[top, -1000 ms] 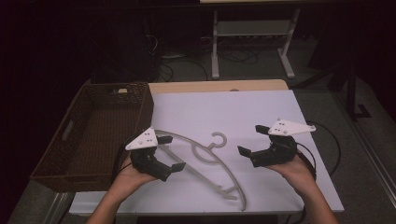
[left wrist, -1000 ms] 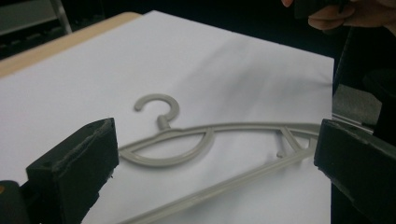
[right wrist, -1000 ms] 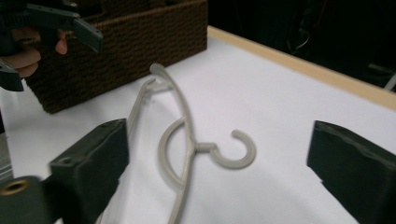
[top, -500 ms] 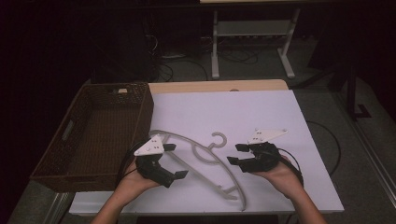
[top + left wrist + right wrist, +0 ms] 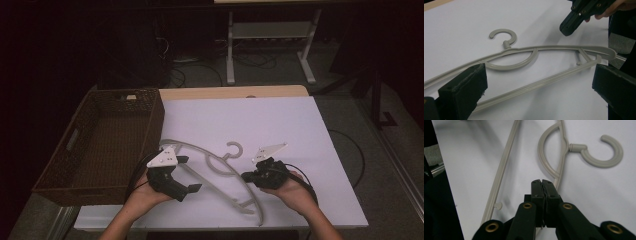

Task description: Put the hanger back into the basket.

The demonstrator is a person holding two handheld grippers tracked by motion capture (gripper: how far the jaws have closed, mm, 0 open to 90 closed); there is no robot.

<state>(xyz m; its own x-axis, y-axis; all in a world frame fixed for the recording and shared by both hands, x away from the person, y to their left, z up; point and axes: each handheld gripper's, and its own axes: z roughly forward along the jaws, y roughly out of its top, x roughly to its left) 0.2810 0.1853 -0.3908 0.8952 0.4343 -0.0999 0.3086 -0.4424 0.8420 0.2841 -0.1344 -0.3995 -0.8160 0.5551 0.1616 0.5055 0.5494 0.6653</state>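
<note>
Jaws of the right gripper (image 5: 542, 182) have just been closing and now stand clenched, pad against pad, with nothing between them. In the left gripper view they hang just above the hanger (image 5: 554, 47), near its shoulder and clear of it. Jaws of the left gripper (image 5: 190, 174) stand released and wide, one on either side of the hanger's opposite end, so that both the curved shoulder and the straight lower bar pass between them untouched.

The hanger lies flat on the white surface (image 5: 280, 125), at its near middle, hook pointing away from the person, just right of the empty wicker basket (image 5: 150, 115).

We judge the hanger to be light, moulded plastic: stiff enough to lift from one end, though the thin rails may flex, and smooth enough to swivel in a pinch. Lying flat, it offers little height to the pads. We would take hold where the shoulder and lower bar converge near an end, or at the thick neck below the hook, rather than mid-rail.

The right hand (image 5: 295, 192) is held low, its gripper pointing inward and slightly down towards the neck. The left hand (image 5: 142, 197) rests near the surface's front edge, its gripper aimed along the hanger. Both forearms enter from the near side.
</note>
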